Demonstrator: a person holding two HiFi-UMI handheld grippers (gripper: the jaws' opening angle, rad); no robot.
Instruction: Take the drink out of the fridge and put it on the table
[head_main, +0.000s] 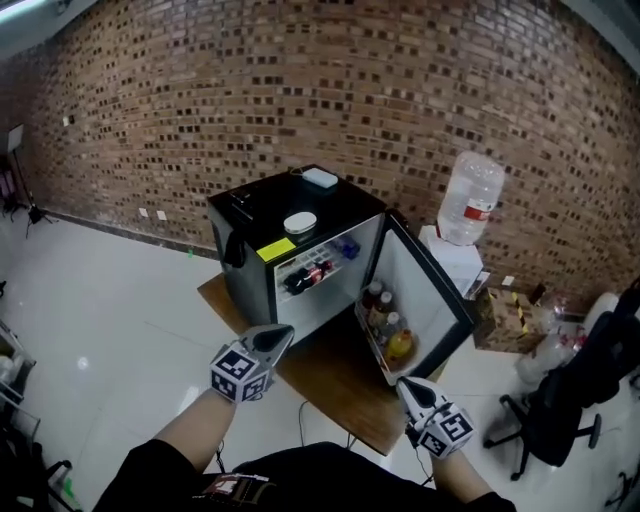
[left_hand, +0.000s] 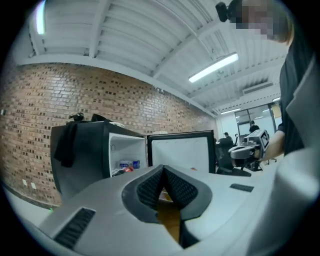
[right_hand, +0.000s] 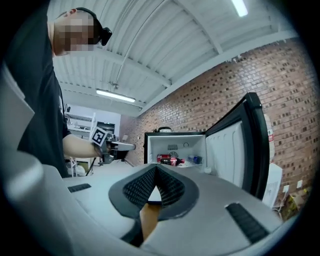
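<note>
Approach step: fridge (head_main: 250, 250) stands open; left gripper (head_main: 275, 338) and right gripper (head_main: 408, 388) are both closed, empty, short of it. Next, probably: open one gripper and reach the cola bottle (head_main: 308, 275) lying inside.

Fridge (head_main: 258, 262) on table (head_main: 335, 388), door (head_main: 428, 288) open rightward; bottles (head_main: 386, 322) in door, drink (head_main: 308, 276) on inner shelf (head_main: 326, 257).

Bright, even indoor light from ceiling tubes (left_hand: 212, 67); strong fisheye bending edges; glossy floor (head_main: 110, 320) glare.

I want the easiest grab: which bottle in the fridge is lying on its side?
The dark bottle with the red label lies flat; the bottles in the door rack all stand upright.
</note>
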